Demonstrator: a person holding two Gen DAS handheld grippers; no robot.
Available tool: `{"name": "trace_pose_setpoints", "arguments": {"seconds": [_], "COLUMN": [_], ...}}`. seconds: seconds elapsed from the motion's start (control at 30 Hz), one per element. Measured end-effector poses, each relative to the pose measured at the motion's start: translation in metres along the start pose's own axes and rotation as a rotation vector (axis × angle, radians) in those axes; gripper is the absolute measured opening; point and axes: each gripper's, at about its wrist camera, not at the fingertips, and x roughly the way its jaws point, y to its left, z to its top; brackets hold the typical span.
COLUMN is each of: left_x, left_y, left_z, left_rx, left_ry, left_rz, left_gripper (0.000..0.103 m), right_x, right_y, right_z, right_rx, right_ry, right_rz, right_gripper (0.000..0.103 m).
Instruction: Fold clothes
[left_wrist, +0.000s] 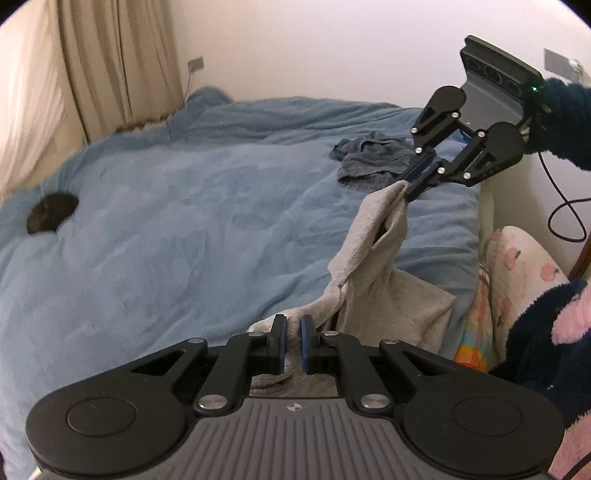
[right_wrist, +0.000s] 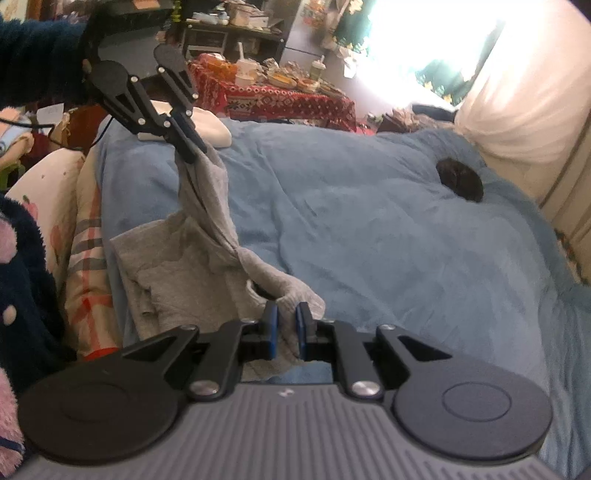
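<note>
Left tongs (left_wrist: 292, 341) clamp grey garment (left_wrist: 384, 295) at lower centre; right tongs (left_wrist: 415, 186) pinch its other corner, upper right. Lifted off bed (left_wrist: 166, 221), mid-spread. Next: pull taut, lay flat.

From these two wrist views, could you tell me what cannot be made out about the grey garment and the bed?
- Grey garment: its type; it hangs bunched between the left gripper and right gripper, both views.
- Its lower edge: hidden behind the gripper body, both views.
- Dark object on the blue blanket: too small and blurred.
- Blue-grey clothing: partly covered by the right gripper, left view.
</note>
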Motion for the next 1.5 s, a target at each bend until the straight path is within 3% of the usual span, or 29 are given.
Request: {"name": "trace_pose_setpoints", "arguments": {"seconds": [0.37, 0.6, 0.87, 1.17, 1.33, 1.5], "left_x": [0.086, 0.128, 0.143, 0.135, 0.136, 0.141], "left_y": [0.097, 0.136, 0.15, 0.157, 0.162, 0.163], "left_z": [-0.006, -0.024, -0.033, -0.029, -0.029, -0.026], "left_rx": [-0.262, -0.399, -0.441, -0.435, -0.45, -0.449], "left_ry": [0.12, 0.17, 0.139, 0.09, 0.082, 0.091], "left_rz": [-0.089, -0.083, -0.053, 0.019, 0.063, 0.087], "left_gripper": [0.008, 0.007, 0.006, 0.006, 0.005, 0.005], "right_x": [0.088, 0.142, 0.175, 0.158, 0.15, 0.143], "right_y": [-0.086, -0.127, -0.139, -0.144, -0.153, -0.164], "right_z": [-0.001, -0.007, -0.013, -0.018, -0.035, -0.038], "right_rx": [0.216, 0.3, 0.33, 0.325, 0.375, 0.437], "right_ry": [0.098, 0.135, 0.116, 0.105, 0.129, 0.105], "right_rz": [0.167, 0.187, 0.133, 0.043, -0.032, -0.086], "right_gripper": [0.011, 0.012, 0.009, 0.007, 0.0, 0.0]}}
